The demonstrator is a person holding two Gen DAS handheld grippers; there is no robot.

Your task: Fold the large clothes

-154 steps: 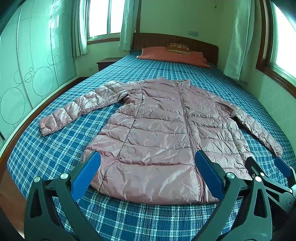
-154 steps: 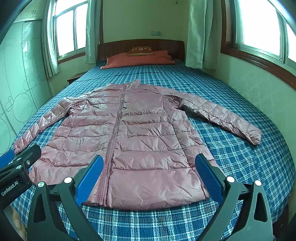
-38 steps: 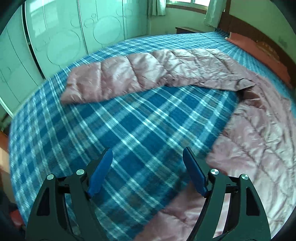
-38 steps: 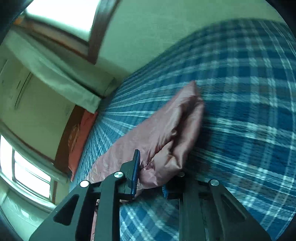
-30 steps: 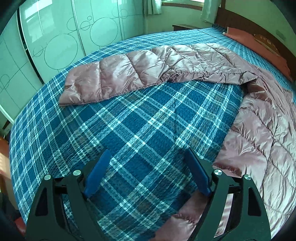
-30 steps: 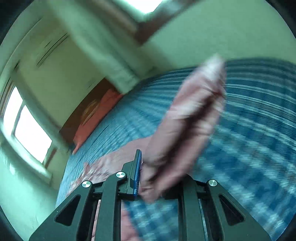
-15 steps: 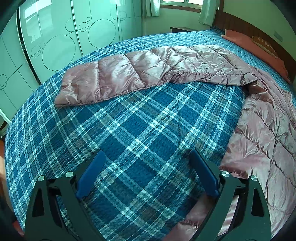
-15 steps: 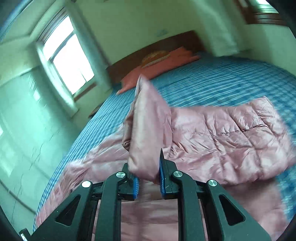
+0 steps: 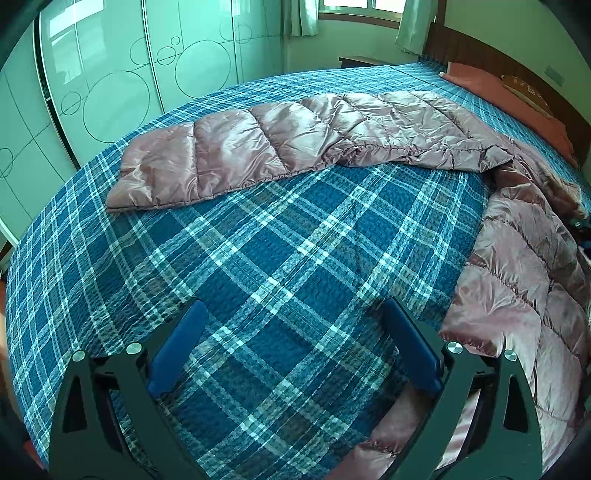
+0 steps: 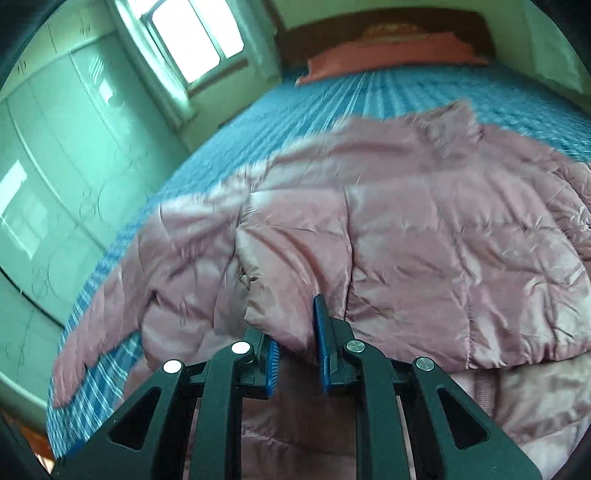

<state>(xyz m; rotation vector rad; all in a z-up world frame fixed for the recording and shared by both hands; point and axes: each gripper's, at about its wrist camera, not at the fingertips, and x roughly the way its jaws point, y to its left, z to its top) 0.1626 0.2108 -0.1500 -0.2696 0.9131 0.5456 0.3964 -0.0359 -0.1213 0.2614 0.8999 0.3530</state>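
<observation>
Black-framed tool (silver screws), blue finger pads.

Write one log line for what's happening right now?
right tool: shut on sleeve, over jacket | left tool: open, above bedspread

A big bed fills the room. It has a blue cover with white and light blue squares. A pink puffy jacket lies right on the cover. One long sleeve is stretched out flat toward the side of the bed. At the far end, by the dark wood headboard, lies an orange-red pillow.
</observation>
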